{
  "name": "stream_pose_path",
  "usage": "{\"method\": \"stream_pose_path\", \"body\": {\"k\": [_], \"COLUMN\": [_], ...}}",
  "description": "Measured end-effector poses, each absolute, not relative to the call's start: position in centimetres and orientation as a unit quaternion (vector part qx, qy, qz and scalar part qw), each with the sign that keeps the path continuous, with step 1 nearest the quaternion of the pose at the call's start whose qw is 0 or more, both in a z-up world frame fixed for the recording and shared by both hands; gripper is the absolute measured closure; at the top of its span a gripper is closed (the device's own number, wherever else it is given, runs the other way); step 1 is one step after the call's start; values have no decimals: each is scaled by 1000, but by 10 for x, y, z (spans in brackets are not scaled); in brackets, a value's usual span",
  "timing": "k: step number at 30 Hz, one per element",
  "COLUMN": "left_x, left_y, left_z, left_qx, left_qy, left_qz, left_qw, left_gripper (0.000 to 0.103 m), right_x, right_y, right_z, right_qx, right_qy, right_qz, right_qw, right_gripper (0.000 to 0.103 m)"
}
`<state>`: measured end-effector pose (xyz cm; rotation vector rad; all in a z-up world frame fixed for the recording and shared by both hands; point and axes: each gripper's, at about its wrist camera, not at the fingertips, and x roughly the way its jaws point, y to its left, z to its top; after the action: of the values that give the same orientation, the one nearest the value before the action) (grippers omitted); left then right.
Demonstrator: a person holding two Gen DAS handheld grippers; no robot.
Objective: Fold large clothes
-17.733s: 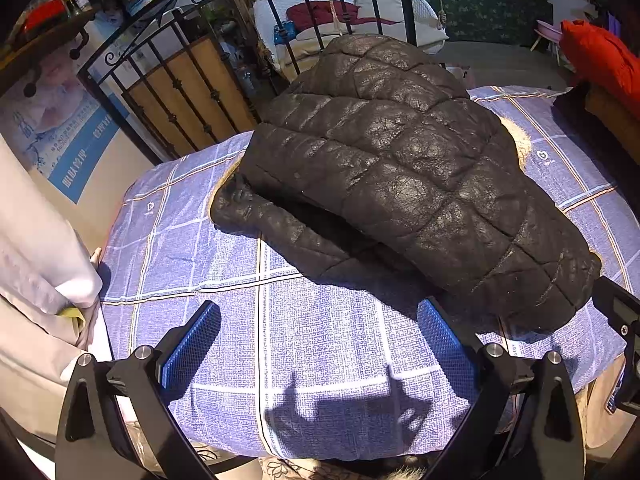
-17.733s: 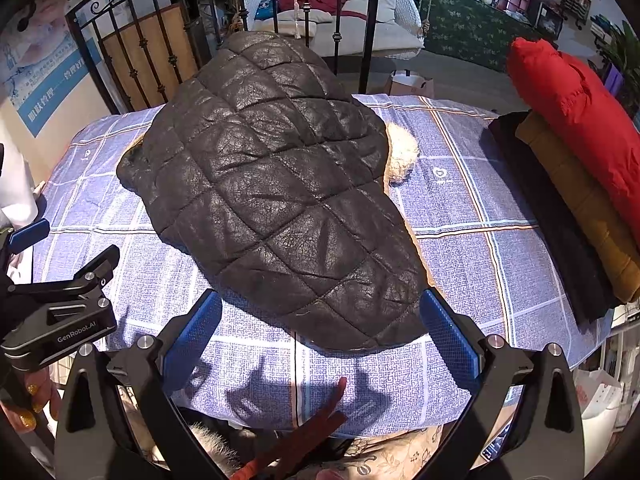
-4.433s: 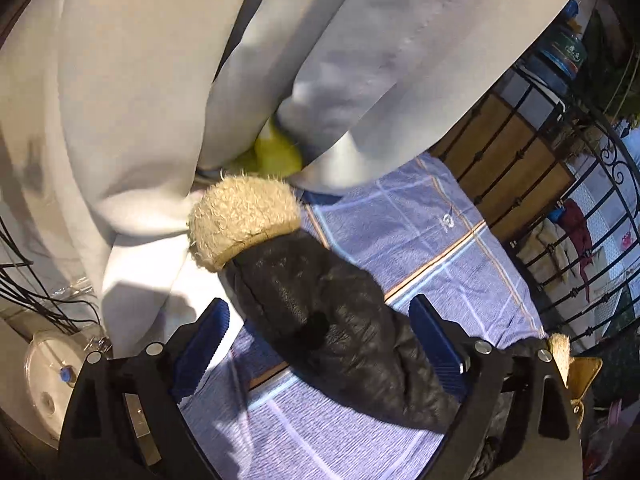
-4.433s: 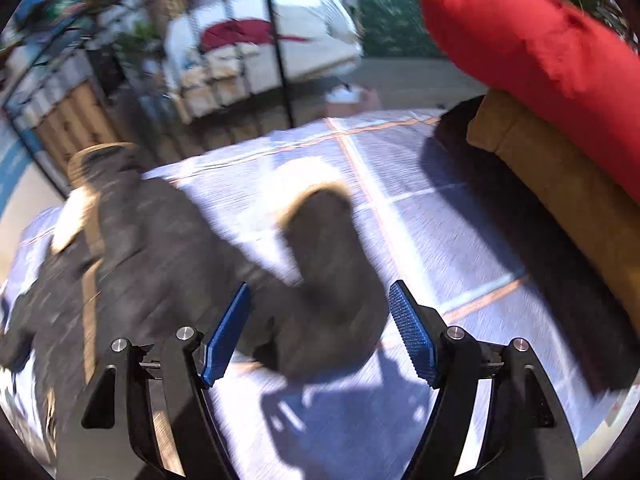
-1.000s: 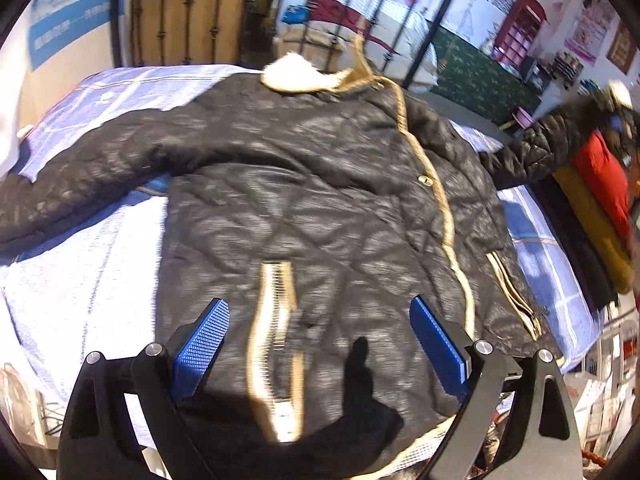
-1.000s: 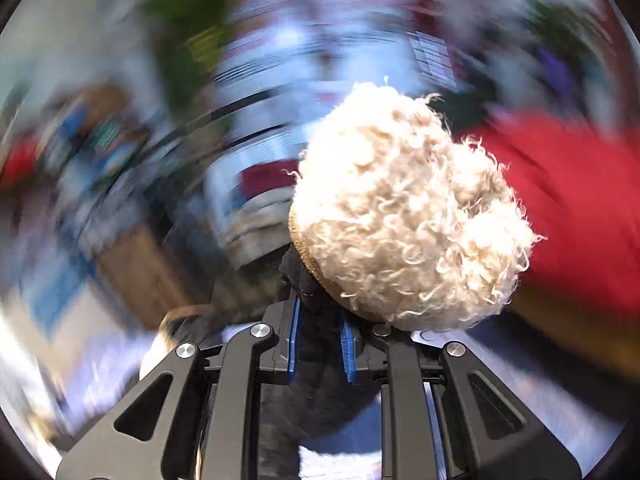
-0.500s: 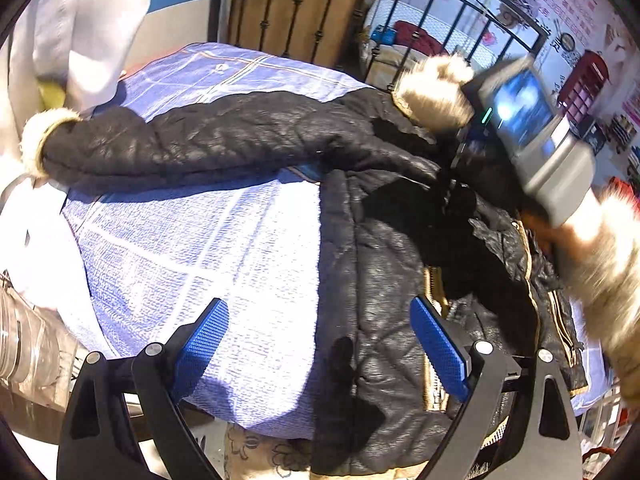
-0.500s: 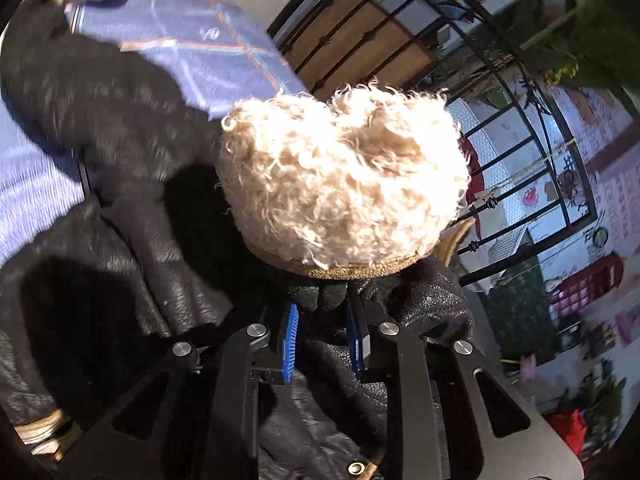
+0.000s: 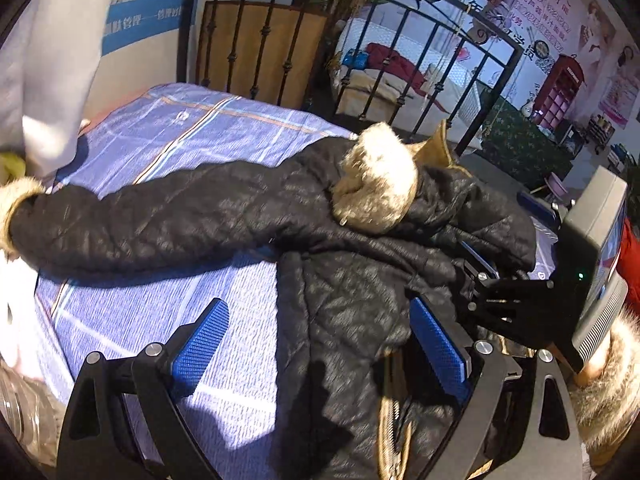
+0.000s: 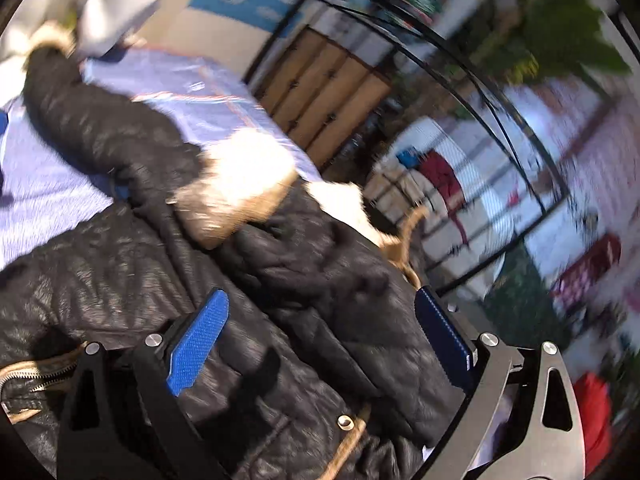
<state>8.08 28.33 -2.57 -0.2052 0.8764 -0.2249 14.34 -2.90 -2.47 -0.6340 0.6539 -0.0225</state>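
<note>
A black quilted jacket lies front-up on the blue checked bed sheet. One sleeve stretches left to a fur cuff at the bed's edge. The other sleeve is folded over the chest, its fur cuff near the collar. My left gripper hovers open above the jacket's side edge, holding nothing. My right gripper is opening its jaws; the folded sleeve lies under and between them, and the pads do not press it. Seen from the left wrist, that right gripper sits at the jacket's far shoulder.
A black iron bed rail and a wooden panel stand behind the bed. A pale garment hangs at the left edge. Red clothing lies at the right. A person's fur-cuffed sleeve holds the right gripper.
The right gripper carried the fur-cuffed sleeve down across the jacket's chest, then let go and opened wide. The left gripper shifted a little and stayed open.
</note>
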Motion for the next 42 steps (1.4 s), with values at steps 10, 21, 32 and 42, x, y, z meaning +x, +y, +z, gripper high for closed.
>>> {"method": "stream_pose_path", "body": {"k": [10,21,32,42], "left_x": [200,290,278,232], "left_y": [170,164,151,157], "left_z": [2,-142,-153,-114], "left_qx": [-39,-40,19,-8], "left_qy": [408,585,545,507], "left_qz": [-167,-88,-73,-75], "left_qw": [897,805,835,859], "left_gripper": [13,4,4,6], "right_x": [169,207,217,196], "right_y": [-224,-264,-269,-255], "right_z": [-11,-114,-129,-84], "right_qx": [65,42,52,85], "right_qy": [395,505,504,476], "right_qz": [-69,-78,-84,-120], "right_qw": [914,858,858,867], "right_gripper": [10,7,5,5]}}
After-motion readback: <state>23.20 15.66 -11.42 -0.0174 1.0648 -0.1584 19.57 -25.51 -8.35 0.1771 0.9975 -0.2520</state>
